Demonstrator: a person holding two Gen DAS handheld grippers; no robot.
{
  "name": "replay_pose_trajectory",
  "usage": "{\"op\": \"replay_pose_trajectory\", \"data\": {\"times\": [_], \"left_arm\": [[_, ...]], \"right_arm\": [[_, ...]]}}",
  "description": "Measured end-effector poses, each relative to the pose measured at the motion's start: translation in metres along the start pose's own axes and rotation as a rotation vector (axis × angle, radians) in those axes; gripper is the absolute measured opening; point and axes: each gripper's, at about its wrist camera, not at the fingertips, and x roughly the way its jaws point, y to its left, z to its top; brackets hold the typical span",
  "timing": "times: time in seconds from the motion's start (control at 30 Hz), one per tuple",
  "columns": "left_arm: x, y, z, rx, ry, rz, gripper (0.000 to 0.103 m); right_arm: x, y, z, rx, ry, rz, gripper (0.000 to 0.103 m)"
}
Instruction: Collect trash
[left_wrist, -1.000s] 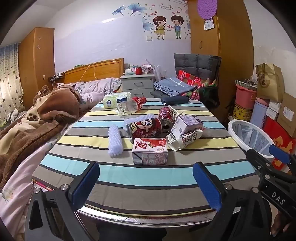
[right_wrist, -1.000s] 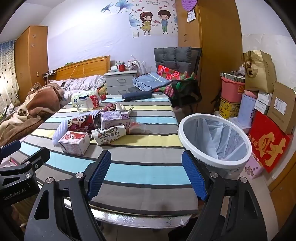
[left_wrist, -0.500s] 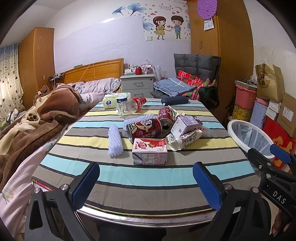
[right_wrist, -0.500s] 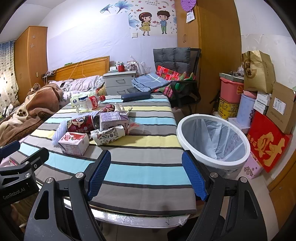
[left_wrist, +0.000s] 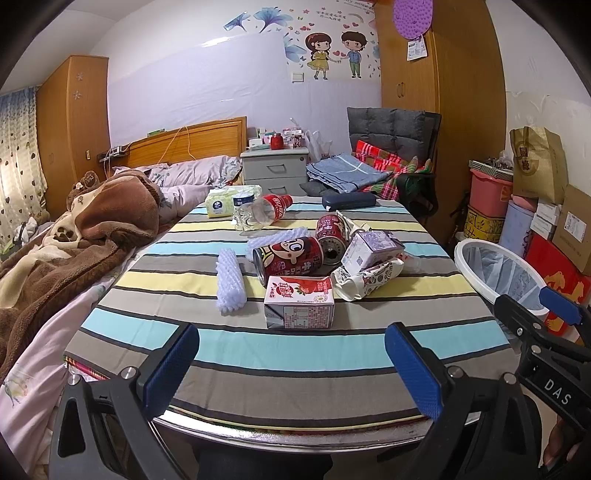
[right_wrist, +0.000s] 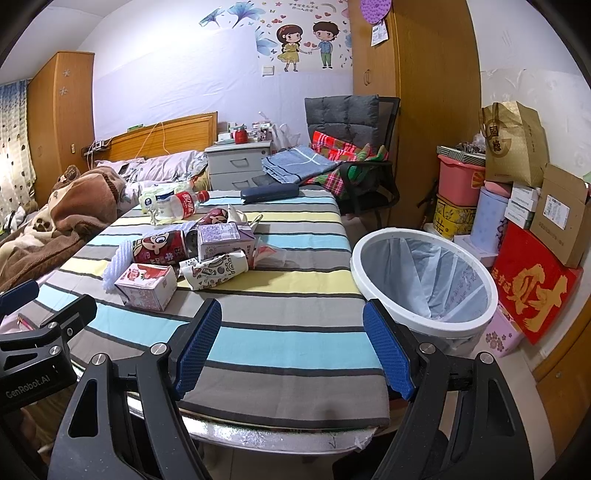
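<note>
The trash, a milk carton (left_wrist: 299, 302), cans (left_wrist: 288, 258) and wrappers, is piled mid-table, well apart from the bin (right_wrist: 424, 280) parked beside the table's right edge, probably so stuff can just be dropped in. Both the left gripper (left_wrist: 291, 363) and right gripper (right_wrist: 291, 347) are held wide open and empty at the near edge, so nothing's been picked yet.

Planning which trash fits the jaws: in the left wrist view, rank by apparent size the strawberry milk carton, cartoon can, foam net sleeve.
1. strawberry milk carton, though nearest the camera
2-3. cartoon can and foam net sleeve: look alike, unranked
</note>
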Motion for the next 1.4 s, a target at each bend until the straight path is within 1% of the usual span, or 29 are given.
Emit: {"op": "replay_pose_trajectory", "data": {"times": [1.4], "left_arm": [[-0.0003,0.0026,0.0,0.001,0.005,0.001,0.102]], "right_arm": [[-0.0008,-0.0004,0.0017,-0.002,-0.003,-0.006,0.081]]}}
